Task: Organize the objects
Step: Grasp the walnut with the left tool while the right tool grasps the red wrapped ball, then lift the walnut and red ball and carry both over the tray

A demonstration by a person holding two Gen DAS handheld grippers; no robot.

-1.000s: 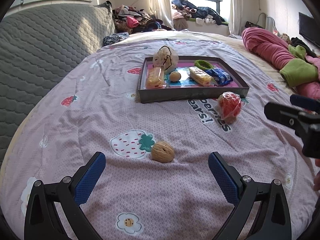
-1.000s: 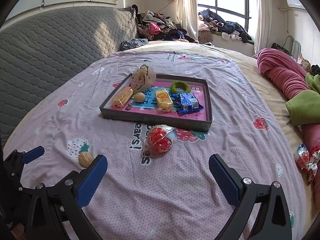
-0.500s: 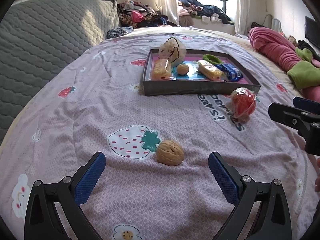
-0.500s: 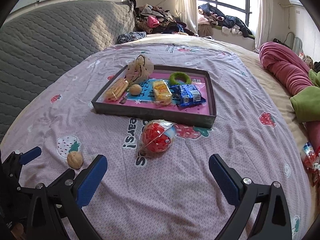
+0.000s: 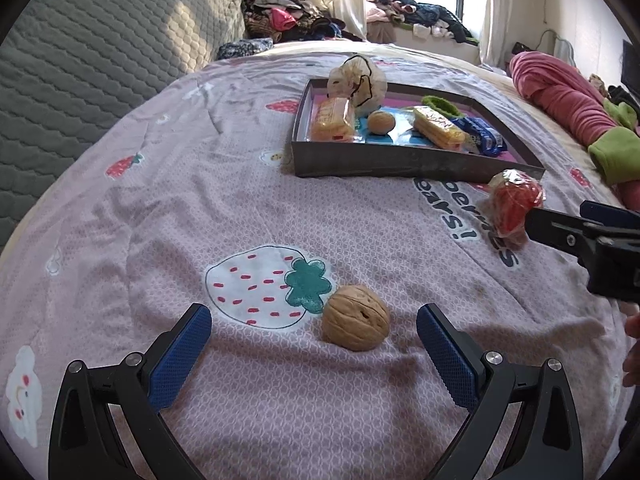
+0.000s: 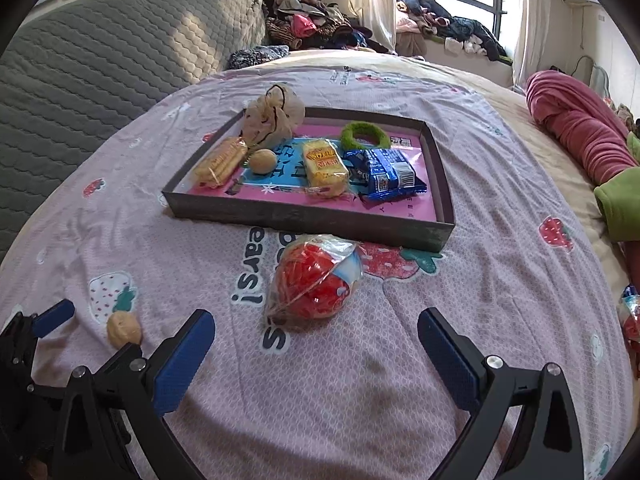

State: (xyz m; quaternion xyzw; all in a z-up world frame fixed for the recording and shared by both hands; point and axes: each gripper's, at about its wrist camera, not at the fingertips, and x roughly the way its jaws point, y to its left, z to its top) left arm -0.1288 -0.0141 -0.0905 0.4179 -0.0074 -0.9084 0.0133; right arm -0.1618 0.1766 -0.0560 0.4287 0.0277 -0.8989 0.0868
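Note:
A walnut (image 5: 355,317) lies on the pink strawberry bedspread, just ahead of my open left gripper (image 5: 314,334) and slightly right of its centre line. A red snack in clear wrap (image 6: 316,280) lies just ahead of my open right gripper (image 6: 316,342), near its centre line. The same red snack (image 5: 514,204) shows in the left wrist view, with the right gripper's finger beside it. The walnut (image 6: 123,330) and the left gripper's finger appear at the lower left of the right wrist view. Behind stands a dark shallow tray (image 6: 304,216) (image 5: 400,164) holding snack packets, a second walnut, a green ring and a mesh pouch.
A grey quilted headboard (image 5: 92,60) rises on the left. Rolled pink and green bedding (image 6: 580,140) lies along the right side. Clothes are piled by the window (image 5: 304,20) at the back. Another wrapped snack (image 6: 631,316) lies at the right edge of the bed.
Both grippers have moved forward and lower toward the bed; the walnut and the red snack now sit closer to their fingers. Both stay open.

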